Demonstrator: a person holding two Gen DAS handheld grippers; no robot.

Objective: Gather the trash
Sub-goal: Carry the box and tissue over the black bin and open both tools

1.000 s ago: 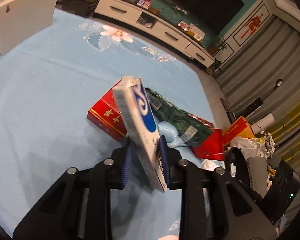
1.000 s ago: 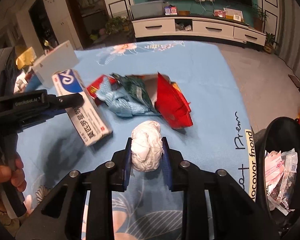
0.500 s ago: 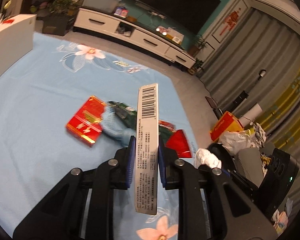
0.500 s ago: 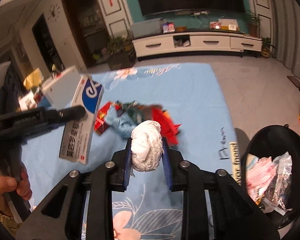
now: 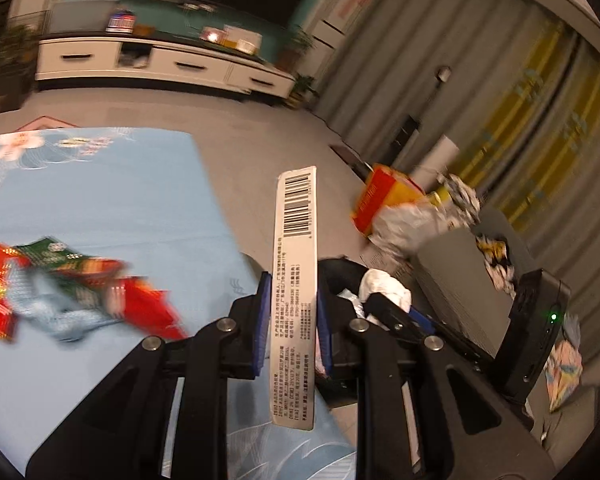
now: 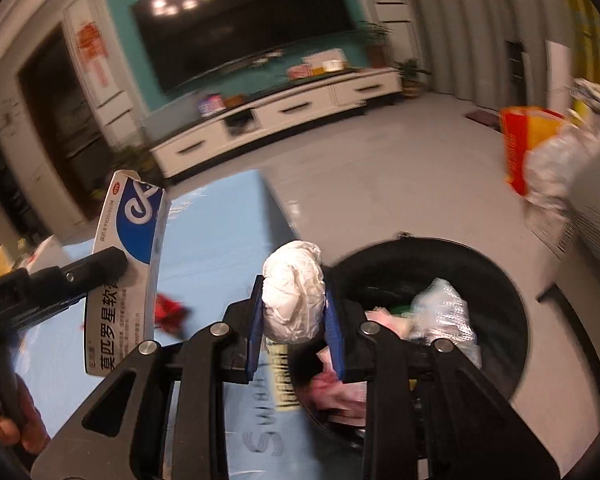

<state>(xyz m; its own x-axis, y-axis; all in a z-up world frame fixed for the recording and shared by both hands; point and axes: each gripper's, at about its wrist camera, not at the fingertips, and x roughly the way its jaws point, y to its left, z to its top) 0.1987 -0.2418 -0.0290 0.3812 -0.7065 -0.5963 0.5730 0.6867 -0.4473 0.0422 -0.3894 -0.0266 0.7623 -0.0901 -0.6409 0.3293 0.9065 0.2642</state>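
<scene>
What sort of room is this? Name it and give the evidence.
Most likely a home living room: a large dark wall-mounted television, a long white low cabinet with drawers beneath it, and grey floor-length curtains.

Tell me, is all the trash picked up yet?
Not yet. Some wrappers already lie in the black bin. Right now the left gripper is shut on a white and blue box, and the right gripper is shut on a crumpled white paper ball near the bin's rim. Neither is dropped yet. Red and green wrappers are left on the blue cloth.
</scene>
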